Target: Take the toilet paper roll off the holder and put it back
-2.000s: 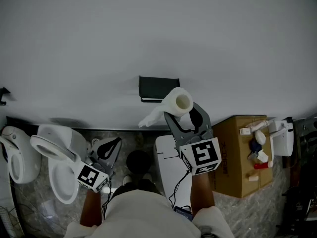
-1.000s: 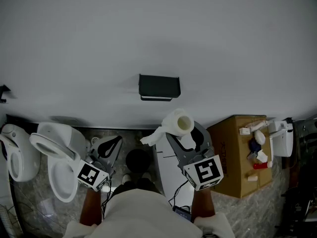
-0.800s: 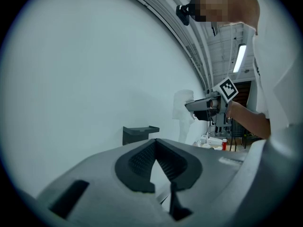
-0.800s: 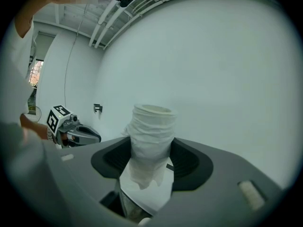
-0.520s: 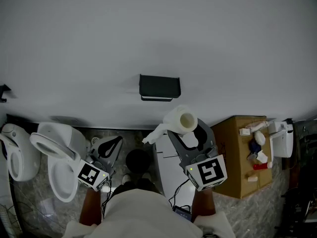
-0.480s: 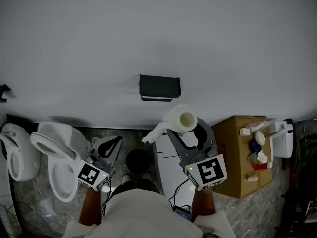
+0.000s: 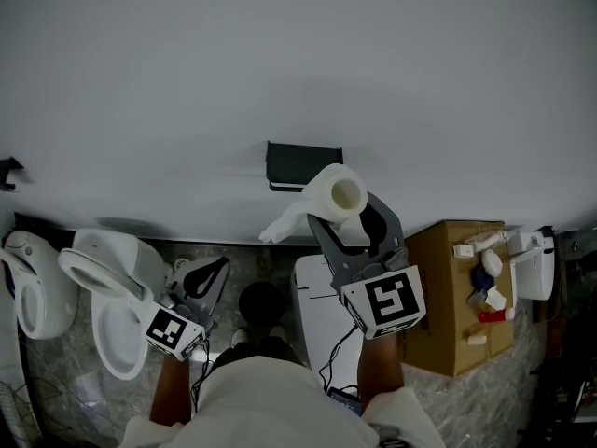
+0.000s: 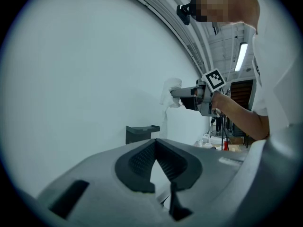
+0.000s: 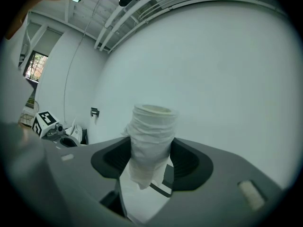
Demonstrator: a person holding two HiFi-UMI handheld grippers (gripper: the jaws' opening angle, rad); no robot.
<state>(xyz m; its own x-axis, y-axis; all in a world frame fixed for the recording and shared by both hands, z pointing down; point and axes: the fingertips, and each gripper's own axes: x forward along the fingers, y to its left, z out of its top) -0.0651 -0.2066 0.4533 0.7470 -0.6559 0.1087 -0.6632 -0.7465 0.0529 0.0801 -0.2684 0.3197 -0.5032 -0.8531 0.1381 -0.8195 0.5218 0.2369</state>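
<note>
Roll [image 7: 334, 192] is off the holder [image 7: 303, 163]; right gripper [image 7: 347, 213] pinches it across its sides; jaws stand wide but both pads press into the paper; in the right gripper view the roll [image 9: 150, 141] stands upright between them, core hole on top.

Change: a second ago the roll sits lower in the head view, well below the holder; now it is up again, its edge overlapping the holder's lower right corner, about where it was two seconds ago; so it dips away and comes back up.

Judgement: take-off half looks done; return leg is under way; roll not yet seated.

Loose tail [image 7: 280, 224] hangs off the roll to the left; could drag or snag on the way in.

Holder reads as a dark wall bracket [image 8: 142, 133]; cannot tell its bar or peg, so the roll probably needs turning to line up.

Left gripper [image 7: 207, 283] is low beside the toilet [image 7: 103, 297], same spot as before; jaws pressed together on nothing [image 8: 155, 148]; no part in this step.
</note>
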